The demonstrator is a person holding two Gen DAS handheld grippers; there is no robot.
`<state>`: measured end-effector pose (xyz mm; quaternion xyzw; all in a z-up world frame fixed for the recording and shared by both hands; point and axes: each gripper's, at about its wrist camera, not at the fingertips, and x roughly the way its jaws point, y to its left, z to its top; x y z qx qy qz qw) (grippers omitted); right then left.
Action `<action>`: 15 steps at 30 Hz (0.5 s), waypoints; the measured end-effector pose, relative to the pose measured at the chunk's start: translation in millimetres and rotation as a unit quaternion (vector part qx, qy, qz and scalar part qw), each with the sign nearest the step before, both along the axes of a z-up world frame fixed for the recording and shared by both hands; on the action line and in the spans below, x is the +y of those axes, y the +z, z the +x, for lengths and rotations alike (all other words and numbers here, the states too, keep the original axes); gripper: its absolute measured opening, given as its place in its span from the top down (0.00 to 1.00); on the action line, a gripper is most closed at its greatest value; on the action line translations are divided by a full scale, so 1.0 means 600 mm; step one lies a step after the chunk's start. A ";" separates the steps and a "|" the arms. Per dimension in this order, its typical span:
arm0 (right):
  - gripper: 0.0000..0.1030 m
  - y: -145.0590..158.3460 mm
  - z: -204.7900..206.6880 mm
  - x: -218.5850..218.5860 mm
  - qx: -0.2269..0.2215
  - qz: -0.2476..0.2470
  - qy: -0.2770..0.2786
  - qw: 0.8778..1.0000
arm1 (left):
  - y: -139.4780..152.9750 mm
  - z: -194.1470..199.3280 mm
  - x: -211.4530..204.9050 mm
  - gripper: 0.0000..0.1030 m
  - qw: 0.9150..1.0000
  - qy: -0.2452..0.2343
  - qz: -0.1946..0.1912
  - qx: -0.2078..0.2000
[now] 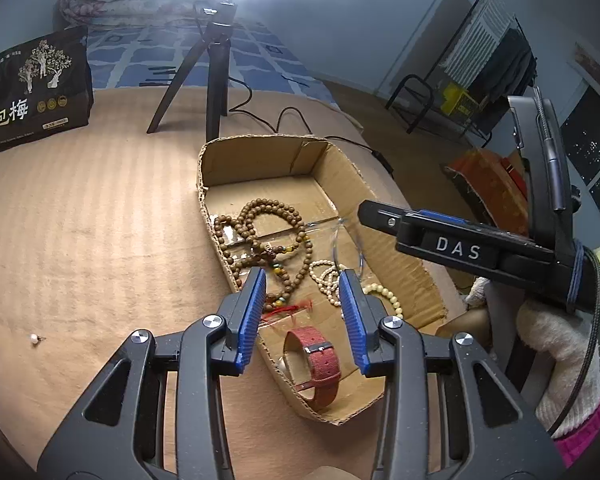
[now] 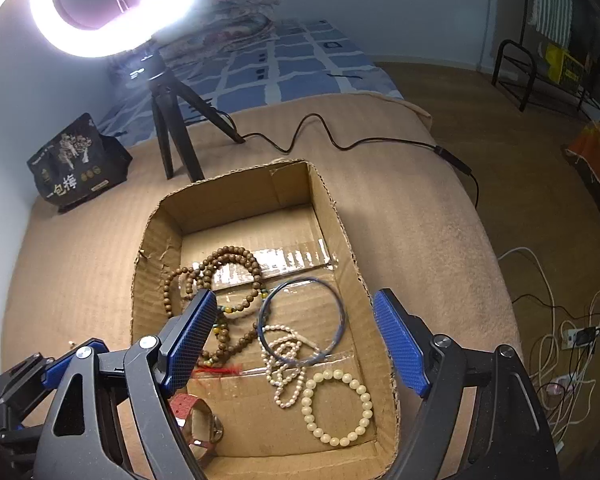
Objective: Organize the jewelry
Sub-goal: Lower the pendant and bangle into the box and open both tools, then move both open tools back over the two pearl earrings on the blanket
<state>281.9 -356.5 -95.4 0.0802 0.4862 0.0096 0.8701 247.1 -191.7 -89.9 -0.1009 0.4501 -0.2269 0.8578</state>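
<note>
A tan blanket point(image 2: 400, 216) covers the bed in front of me, lit by a ring light point(image 2: 112, 8) on a small tripod point(image 2: 172, 136), with a dark snack bag point(image 1: 36, 88) standing off to the left. On the blanket sits an open cardboard box point(image 2: 160, 240) holding the jewelry: a wooden bead string point(image 2: 228, 256), a thin blue bangle point(image 2: 300, 320), a small pearl strand point(image 2: 284, 364), a cream bead bracelet point(image 2: 336, 408) and a red watch strap point(image 1: 320, 364). My left claw point(image 1: 303, 300) hovers above the box's near end, jaws partly apart with nothing between them. My right claw point(image 2: 296, 344) hangs over the box, jaws wide and gripping nothing. A lone pearl earring point(image 1: 35, 339) lies on the blanket, well apart from the box.
</note>
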 end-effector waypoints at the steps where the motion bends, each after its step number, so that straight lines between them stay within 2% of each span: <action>1: 0.22 0.000 -0.001 0.000 0.000 0.000 0.000 1.000 | -0.001 0.000 0.001 0.63 1.000 0.000 0.001 0.001; 15: 0.22 0.014 -0.014 -0.005 -0.008 0.001 -0.009 1.000 | 0.005 -0.009 0.012 0.63 1.000 0.000 0.006 -0.002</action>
